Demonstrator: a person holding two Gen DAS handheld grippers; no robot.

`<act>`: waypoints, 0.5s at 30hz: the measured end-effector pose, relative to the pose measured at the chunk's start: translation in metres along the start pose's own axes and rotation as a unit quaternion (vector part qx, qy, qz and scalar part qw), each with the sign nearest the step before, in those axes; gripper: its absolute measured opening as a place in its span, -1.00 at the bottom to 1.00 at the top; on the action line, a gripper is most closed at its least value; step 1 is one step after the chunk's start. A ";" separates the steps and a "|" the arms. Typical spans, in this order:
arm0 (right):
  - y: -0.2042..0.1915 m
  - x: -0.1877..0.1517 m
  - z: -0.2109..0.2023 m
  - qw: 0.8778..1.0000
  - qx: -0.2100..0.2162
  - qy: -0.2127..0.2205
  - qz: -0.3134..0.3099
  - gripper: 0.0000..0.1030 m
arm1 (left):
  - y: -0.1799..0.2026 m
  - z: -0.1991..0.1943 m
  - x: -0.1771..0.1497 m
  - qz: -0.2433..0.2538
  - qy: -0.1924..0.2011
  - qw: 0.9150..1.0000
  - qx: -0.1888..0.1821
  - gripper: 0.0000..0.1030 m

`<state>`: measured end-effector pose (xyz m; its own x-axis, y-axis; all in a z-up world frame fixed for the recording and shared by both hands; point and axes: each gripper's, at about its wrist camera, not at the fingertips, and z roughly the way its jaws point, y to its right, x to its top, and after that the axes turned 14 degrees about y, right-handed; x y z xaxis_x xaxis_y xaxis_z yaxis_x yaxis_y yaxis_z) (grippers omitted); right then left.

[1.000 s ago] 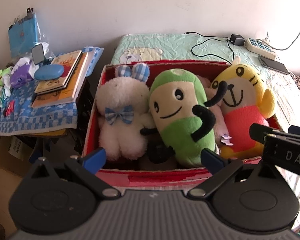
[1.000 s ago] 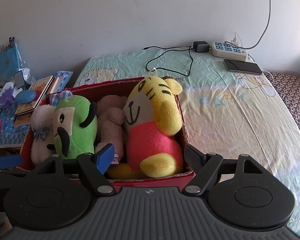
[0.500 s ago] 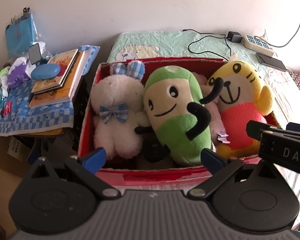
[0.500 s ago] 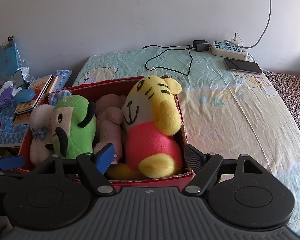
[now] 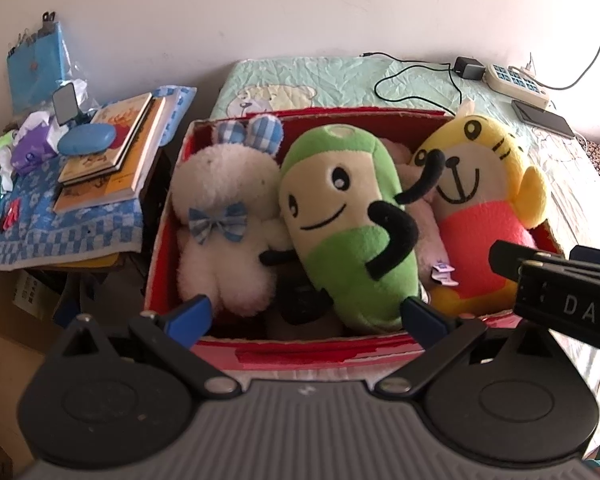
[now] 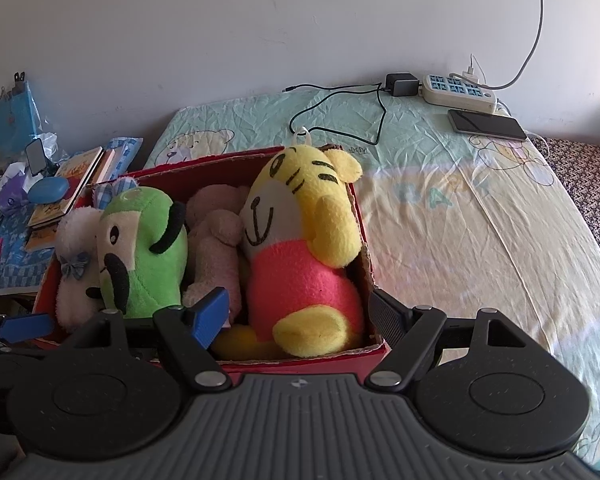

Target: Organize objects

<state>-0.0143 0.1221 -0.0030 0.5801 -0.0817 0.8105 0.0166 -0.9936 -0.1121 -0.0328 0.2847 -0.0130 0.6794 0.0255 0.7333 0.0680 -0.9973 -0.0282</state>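
Both grippers, left (image 5: 304, 312) and right (image 6: 296, 312), hover spread and empty at the box's (image 5: 300, 354) near rim, toys straight ahead.

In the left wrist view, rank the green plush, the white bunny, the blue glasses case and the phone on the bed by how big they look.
Largest to smallest as they look:
1. green plush
2. white bunny, close to the green plush
3. blue glasses case
4. phone, similar to the case and farther away, so unsure
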 end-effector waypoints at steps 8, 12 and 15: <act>0.002 -0.001 0.003 1.000 0.000 -0.004 0.005 0.54 | 0.003 0.003 0.000 0.003 -0.001 1.000 -0.004 0.97; 0.002 0.000 0.003 1.000 0.000 -0.004 0.005 0.54 | 0.002 0.004 0.000 0.001 -0.002 1.000 -0.006 0.97; 0.001 0.000 0.004 1.000 0.000 -0.005 0.006 0.54 | 0.002 0.004 0.000 0.002 -0.002 1.000 -0.007 0.97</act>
<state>-0.0116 0.1211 -0.0056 0.5889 -0.0929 0.8028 0.0093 -0.9925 -0.1217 -0.0297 0.2829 -0.0161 0.6824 0.0227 0.7306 0.0563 -0.9982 -0.0216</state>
